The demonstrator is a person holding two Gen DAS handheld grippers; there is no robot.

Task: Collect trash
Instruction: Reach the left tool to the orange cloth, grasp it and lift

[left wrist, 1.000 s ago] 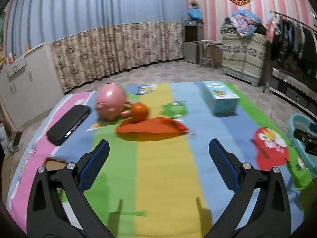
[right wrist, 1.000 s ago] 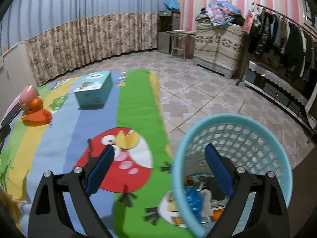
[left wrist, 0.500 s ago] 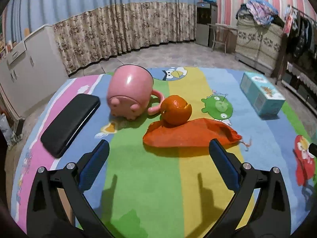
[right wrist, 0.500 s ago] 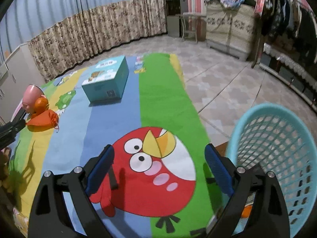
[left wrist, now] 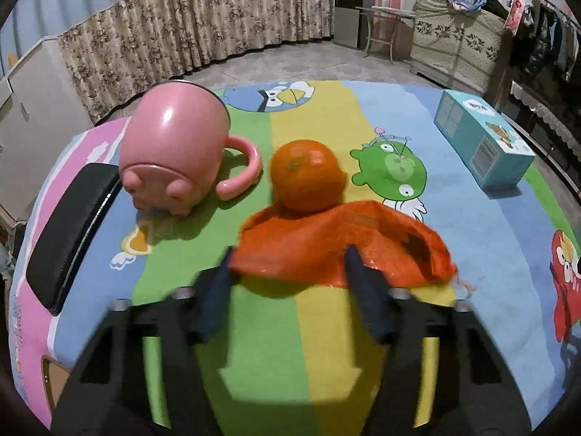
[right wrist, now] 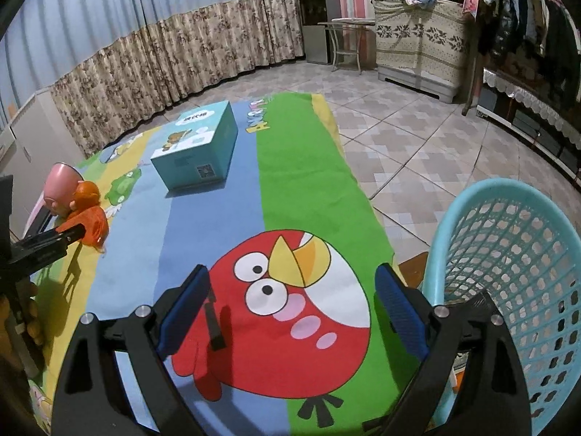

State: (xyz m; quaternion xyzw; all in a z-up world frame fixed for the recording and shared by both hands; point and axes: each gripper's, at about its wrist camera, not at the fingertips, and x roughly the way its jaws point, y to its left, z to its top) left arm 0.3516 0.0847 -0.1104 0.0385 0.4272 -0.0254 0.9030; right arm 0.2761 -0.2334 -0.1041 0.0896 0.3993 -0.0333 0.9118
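Left gripper (left wrist: 288,265) low over the striped cartoon mat (left wrist: 308,345), its jaws have just been closing, blurred, with the near edge of the crumpled orange bag (left wrist: 337,247) between them; can't tell if the pads press on it yet. The bag lies flat on the yellow and green stripes. An orange (left wrist: 307,174) sits touching the bag's far edge, right behind the grab spot. A pink pig-shaped mug (left wrist: 174,152) lies tipped on its side just left of the orange, handle toward it. A flat black case (left wrist: 72,232) lies at the mat's left edge, apart from the bag. A teal box (left wrist: 483,145) stands far right on the blue stripe, well apart. From the right wrist view the bag (right wrist: 92,223) shows far left with the left gripper's black arm reaching to it, orange and mug behind it. Right gripper (right wrist: 290,312) hovers over the red bird print on the mat, jaws spread wide, nothing between them. The light blue mesh basket (right wrist: 515,254) stands on the floor just off the mat's right edge, its rim beside the right jaw; some scraps show low inside, too hidden to name. Teal box (right wrist: 198,149) sits between the bag and the basket side. Tiled floor (right wrist: 417,138), curtain, cabinet, clothes rack in back.
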